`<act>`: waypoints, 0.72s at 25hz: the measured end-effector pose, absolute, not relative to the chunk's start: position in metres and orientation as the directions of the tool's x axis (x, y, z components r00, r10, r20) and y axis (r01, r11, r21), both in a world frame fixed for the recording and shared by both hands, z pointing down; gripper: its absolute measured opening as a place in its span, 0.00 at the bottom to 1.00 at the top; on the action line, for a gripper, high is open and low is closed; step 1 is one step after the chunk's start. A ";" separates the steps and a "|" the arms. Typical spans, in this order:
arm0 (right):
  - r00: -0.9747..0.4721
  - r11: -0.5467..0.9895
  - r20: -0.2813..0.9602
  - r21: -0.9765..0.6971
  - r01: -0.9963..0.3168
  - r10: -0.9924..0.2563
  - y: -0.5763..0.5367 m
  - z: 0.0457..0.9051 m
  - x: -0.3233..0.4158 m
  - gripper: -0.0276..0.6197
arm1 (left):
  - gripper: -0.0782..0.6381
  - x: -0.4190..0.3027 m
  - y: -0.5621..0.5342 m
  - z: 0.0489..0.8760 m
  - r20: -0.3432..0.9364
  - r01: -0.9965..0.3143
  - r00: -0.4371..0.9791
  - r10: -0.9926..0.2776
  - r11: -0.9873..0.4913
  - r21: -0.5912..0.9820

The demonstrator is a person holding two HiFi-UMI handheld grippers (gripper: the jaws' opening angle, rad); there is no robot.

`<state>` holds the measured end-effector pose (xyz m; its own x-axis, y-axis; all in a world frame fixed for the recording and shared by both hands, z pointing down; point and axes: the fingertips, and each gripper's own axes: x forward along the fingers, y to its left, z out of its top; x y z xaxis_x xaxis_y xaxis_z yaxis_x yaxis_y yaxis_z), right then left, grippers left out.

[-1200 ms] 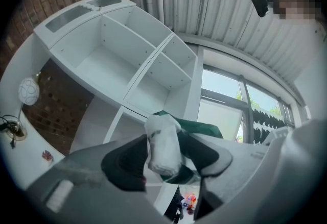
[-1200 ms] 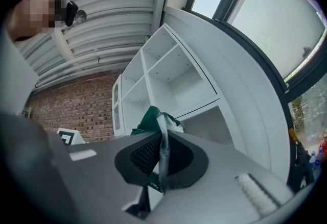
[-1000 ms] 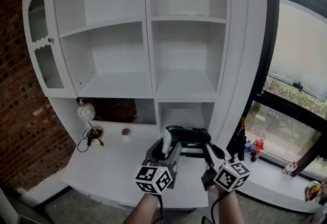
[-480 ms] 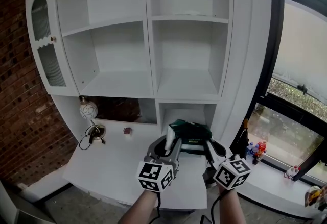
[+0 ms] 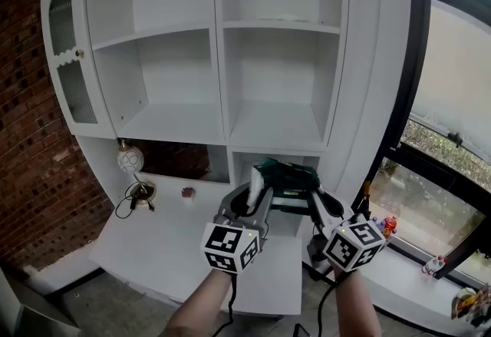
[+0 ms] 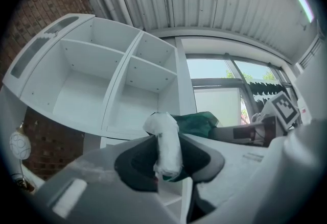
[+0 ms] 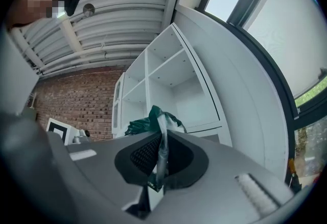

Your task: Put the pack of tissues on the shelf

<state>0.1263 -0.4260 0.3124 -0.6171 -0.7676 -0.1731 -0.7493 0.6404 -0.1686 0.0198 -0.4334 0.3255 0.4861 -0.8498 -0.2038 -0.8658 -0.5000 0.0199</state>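
Both tongs grip the pack of tissues [image 5: 285,176]: the left gripper [image 6: 164,159], whose jaws have just been closing, pinches its white end, and the right gripper [image 7: 161,162] is clamped on a thin green fold of it. The pack hangs between them, clear of the desk [image 5: 169,243], before the shelf [image 5: 272,128]. This looks like the carry; next, both hands must raise it level, push it into a compartment, then let go.

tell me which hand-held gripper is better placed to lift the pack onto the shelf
Left, probably. The left hand-held gripper, whose jaws have just closed further, clamps a thick white end of the pack; the right hand-held gripper pinches only a thin fold of it. Both sit just below the shelf.
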 end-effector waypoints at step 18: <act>-0.558 0.582 -0.232 -0.047 -0.812 -0.797 -0.470 0.243 0.110 0.05 | 0.28 0.007 -0.482 0.253 -0.271 -0.836 0.544 -0.795 -0.540 -0.094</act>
